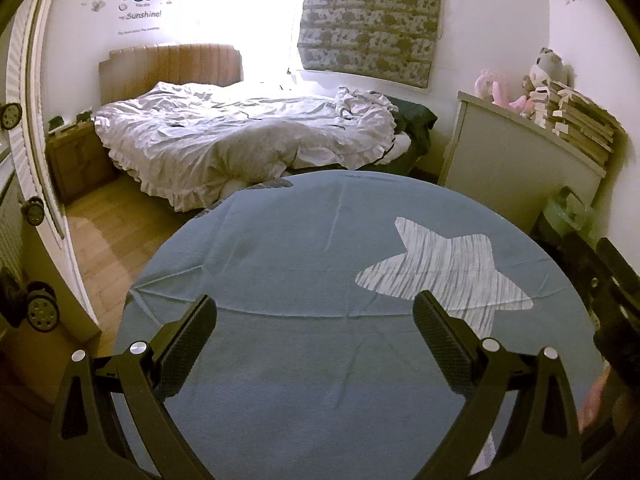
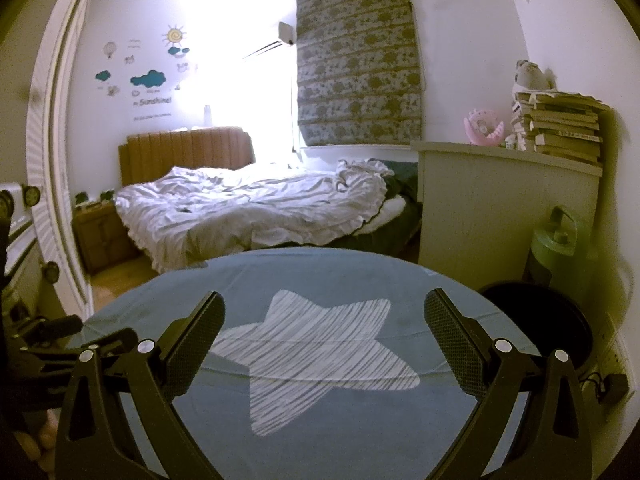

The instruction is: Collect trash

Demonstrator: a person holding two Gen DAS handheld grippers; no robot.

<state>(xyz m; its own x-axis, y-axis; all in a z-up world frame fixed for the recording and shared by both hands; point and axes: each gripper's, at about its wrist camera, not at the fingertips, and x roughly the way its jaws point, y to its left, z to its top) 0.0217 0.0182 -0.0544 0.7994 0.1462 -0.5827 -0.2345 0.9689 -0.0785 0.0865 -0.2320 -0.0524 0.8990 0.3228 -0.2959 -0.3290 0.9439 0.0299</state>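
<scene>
My left gripper (image 1: 316,312) is open and empty above a table covered with a blue cloth (image 1: 280,248) that bears a white striped star (image 1: 444,268). My right gripper (image 2: 325,310) is open and empty above the same cloth (image 2: 340,272), over the star (image 2: 316,356). No trash shows on the cloth in either view. A round black bin (image 2: 536,316) stands on the floor just right of the table. The right gripper's body shows at the right edge of the left wrist view (image 1: 612,288).
An unmade bed with white bedding (image 1: 248,136) lies beyond the table. A pale cabinet (image 2: 496,208) with stacked books (image 2: 560,128) and pink toys stands at the right. A green container (image 2: 556,248) sits beside the bin. A white louvred door (image 1: 28,152) and wood floor are at the left.
</scene>
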